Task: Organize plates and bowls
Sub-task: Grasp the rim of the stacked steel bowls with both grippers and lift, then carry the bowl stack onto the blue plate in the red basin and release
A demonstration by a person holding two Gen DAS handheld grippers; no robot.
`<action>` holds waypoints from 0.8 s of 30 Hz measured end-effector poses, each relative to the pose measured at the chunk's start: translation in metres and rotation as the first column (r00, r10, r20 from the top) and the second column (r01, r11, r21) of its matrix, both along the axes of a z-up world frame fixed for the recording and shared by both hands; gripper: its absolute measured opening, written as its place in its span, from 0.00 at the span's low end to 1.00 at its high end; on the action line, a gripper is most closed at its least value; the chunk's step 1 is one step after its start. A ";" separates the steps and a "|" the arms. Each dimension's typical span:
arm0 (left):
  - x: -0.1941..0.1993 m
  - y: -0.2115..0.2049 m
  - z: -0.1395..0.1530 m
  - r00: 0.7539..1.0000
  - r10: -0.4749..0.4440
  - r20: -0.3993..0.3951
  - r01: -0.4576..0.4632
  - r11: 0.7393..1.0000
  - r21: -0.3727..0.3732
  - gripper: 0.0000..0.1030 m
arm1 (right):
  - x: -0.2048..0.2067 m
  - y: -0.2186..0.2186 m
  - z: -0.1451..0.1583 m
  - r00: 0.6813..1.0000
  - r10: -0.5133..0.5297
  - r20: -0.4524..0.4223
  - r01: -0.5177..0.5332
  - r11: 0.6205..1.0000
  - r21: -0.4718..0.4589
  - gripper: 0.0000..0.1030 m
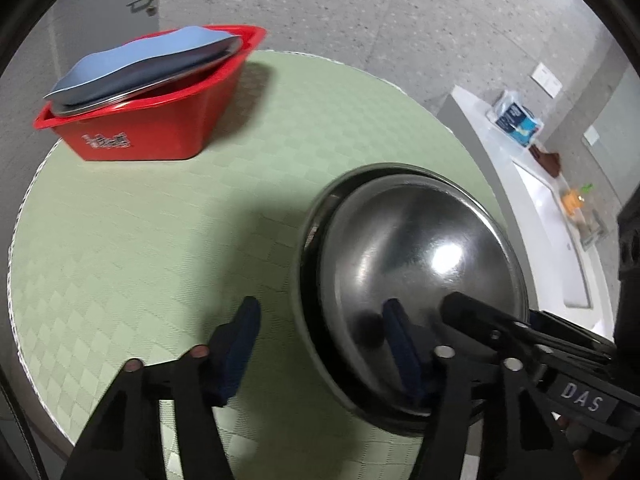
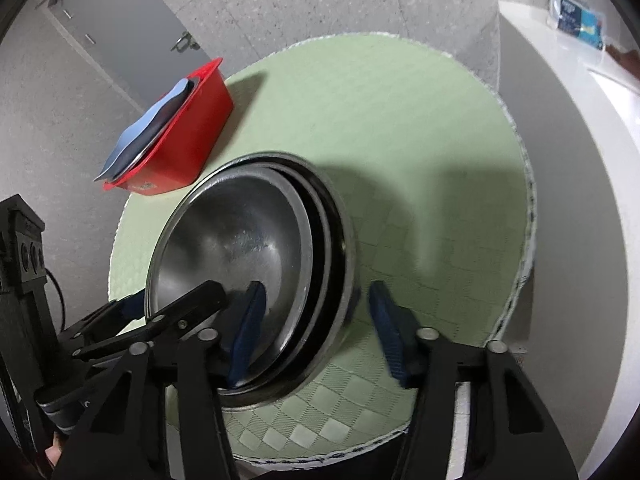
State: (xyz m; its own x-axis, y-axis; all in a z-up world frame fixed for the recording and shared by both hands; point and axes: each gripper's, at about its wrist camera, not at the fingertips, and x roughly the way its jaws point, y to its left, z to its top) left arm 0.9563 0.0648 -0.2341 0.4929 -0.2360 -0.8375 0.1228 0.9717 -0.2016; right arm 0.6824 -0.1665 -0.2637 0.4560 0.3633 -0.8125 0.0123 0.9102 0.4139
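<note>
While both hand-held grippers – left (image 1: 320,344), right (image 2: 316,320) – straddle the nested bowls' (image 2: 240,248) rims unclenched, the next move is closing, then lifting.

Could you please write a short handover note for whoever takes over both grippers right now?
Left gripper: open, straddling the near rim of the nested stack of round steel bowls.
Right gripper: open, straddling the opposite rim of the same stack.
The stack stands on the round green checked mat.
Red plastic tub at the mat's far edge holds a steel plate under a blue sheet.
Done: bowls nested. Left: apparently close on the stack and move it.
</note>
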 end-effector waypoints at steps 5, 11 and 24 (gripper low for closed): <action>0.008 -0.001 -0.001 1.000 -0.030 0.008 0.030 1.000 0.004 0.39 | 0.002 0.005 0.001 1.000 0.008 0.000 -0.008 1.000 -0.022 0.45; -0.001 -0.004 0.007 0.999 -0.021 0.037 0.021 1.000 0.011 0.39 | 0.002 0.008 0.009 1.000 0.021 0.024 -0.020 0.999 -0.041 0.45; -0.008 0.015 0.066 0.982 0.045 0.185 -0.055 0.997 0.049 0.39 | 0.045 0.030 0.061 0.985 0.118 0.127 -0.117 0.993 -0.018 0.45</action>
